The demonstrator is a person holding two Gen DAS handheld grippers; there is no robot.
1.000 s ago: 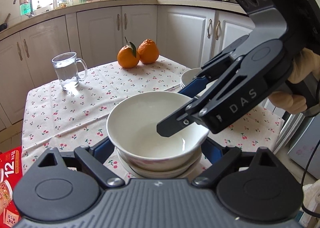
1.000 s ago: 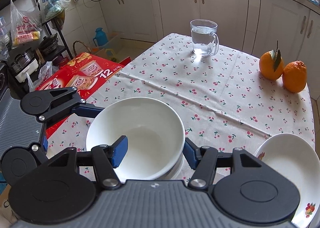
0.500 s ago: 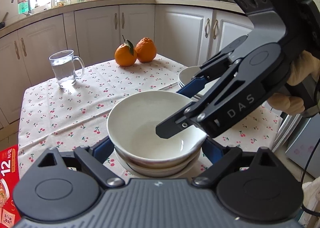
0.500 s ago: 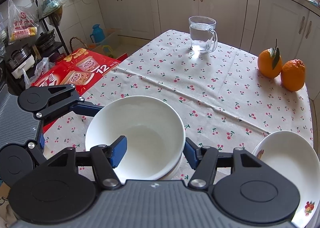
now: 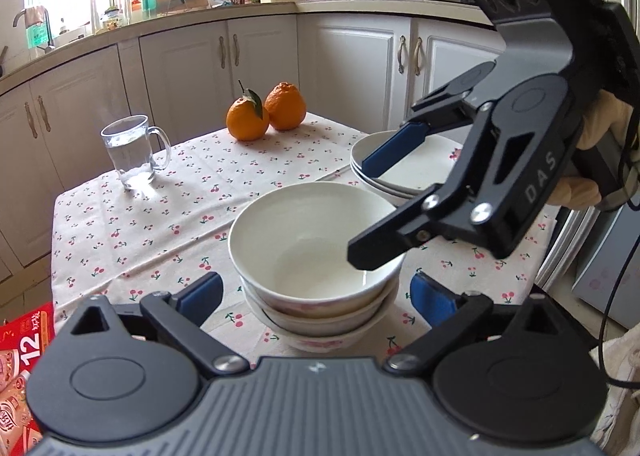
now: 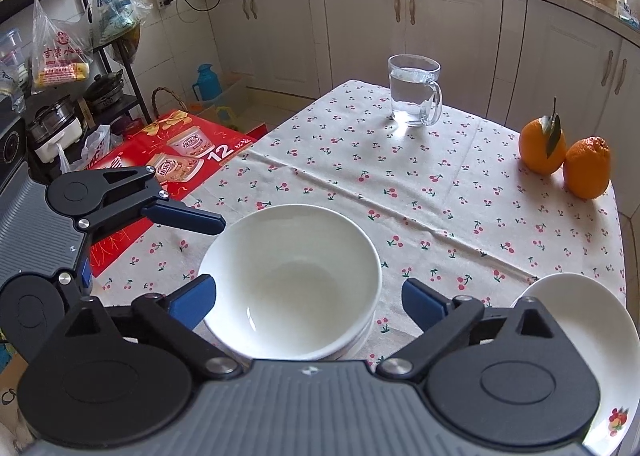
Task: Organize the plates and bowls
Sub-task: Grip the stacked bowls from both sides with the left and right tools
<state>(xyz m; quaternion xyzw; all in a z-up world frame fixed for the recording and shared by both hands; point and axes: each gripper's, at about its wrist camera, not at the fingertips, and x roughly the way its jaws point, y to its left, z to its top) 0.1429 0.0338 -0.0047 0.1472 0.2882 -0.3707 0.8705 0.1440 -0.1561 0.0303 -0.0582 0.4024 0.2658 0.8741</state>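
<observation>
Your left gripper [image 5: 316,296] and right gripper [image 6: 308,300] are both opening — the stack of white ceramic bowls [image 5: 316,252] sitting untouched between their pads.

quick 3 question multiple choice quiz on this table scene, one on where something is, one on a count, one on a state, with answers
1. Where does the glass mug stand?
A. on the tablecloth, apart from the dishes
B. inside the top bowl
C. on the plates

2. How many oranges are on the table?
A. one
B. two
C. four

3. What is the state of the top bowl?
A. upside down on the cloth
B. lying on its side
C. upright and empty, nested in the bowl stack

Answers:
1. A: the mug sits alone on the cherry-print cloth near the far edge.
2. B: two oranges stand side by side, one with a leaf.
3. C: its white inside faces up, and lower rims show under it. The left gripper and the right gripper have their jaws opening either side, pads off it.
</observation>
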